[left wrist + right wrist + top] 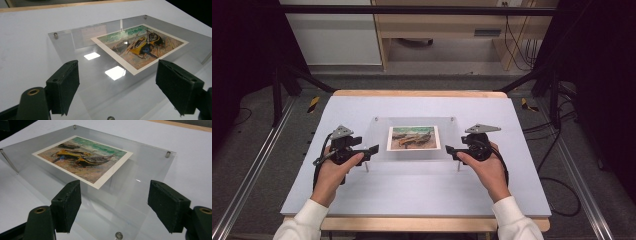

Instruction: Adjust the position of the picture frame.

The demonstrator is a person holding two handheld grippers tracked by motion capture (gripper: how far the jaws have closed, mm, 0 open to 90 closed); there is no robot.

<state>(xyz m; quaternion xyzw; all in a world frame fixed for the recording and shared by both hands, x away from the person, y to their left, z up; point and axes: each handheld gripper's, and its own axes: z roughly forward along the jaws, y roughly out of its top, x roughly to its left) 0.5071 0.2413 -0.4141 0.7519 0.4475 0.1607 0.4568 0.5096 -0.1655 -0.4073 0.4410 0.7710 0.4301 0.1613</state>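
A clear acrylic frame (412, 140) stands on thin metal legs near the middle of the pale surface (412, 195), raised above it. A printed picture of boats (413, 137) lies flat at its centre. The left gripper (373, 150) sits at the frame's left edge, and the right gripper (449, 149) at its right edge, each held in a hand. In both gripper views the fingers (63, 86) stand wide apart, with the panel's edge between them; whether they touch it is hard to tell. Small metal studs (168, 154) mark the panel's corners.
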